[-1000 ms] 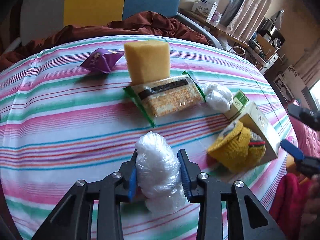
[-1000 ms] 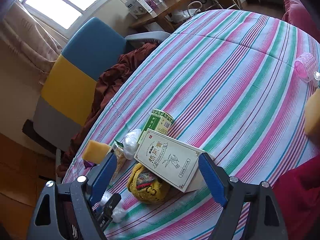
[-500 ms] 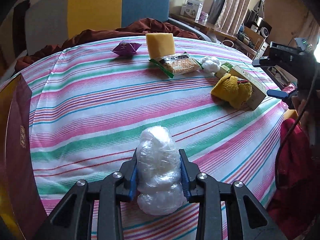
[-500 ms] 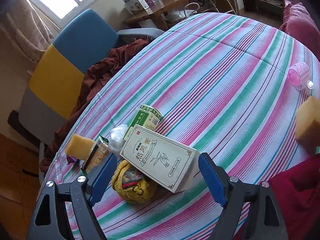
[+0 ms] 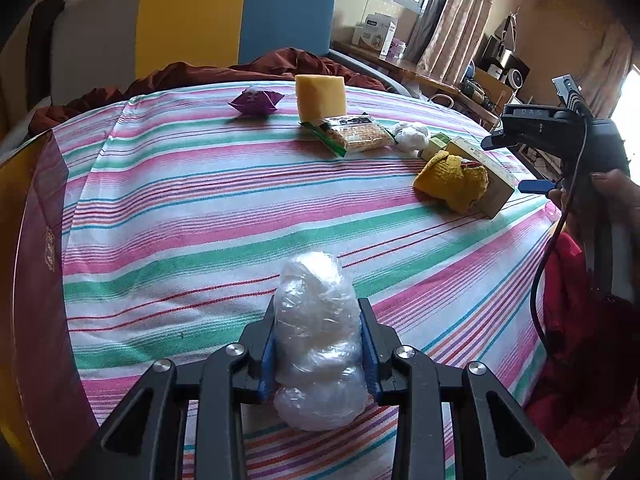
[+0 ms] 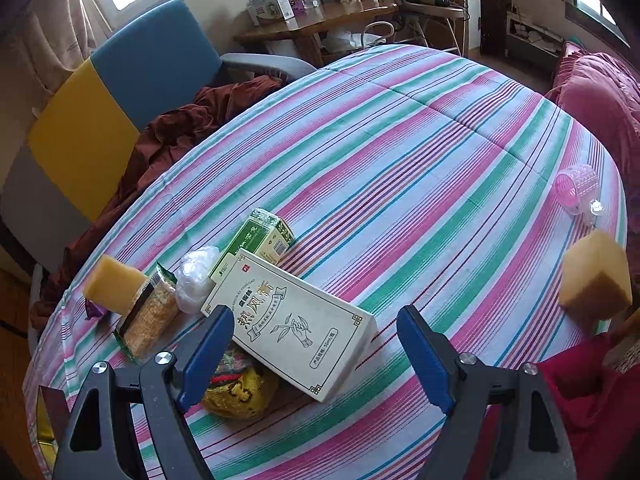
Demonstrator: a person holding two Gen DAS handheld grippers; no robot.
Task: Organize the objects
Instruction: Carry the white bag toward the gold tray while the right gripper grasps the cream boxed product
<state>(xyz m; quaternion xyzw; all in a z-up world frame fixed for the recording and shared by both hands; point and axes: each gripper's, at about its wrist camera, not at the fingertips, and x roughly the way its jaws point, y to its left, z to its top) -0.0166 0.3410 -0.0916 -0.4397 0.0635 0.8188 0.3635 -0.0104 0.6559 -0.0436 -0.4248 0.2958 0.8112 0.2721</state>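
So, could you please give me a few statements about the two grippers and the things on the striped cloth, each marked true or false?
1. The left gripper is shut on the clear plastic bundle. True.
2. The right gripper holds the cream box. False: its jaws are open, with the box lying beyond them.
3. The cracker packet lies just in front of a yellow sponge. True.
4. The pink hair roller sits on the green box. False: it lies far off, near the cloth's edge.

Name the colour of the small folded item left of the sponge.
Purple; the folded item shows best in the left wrist view.
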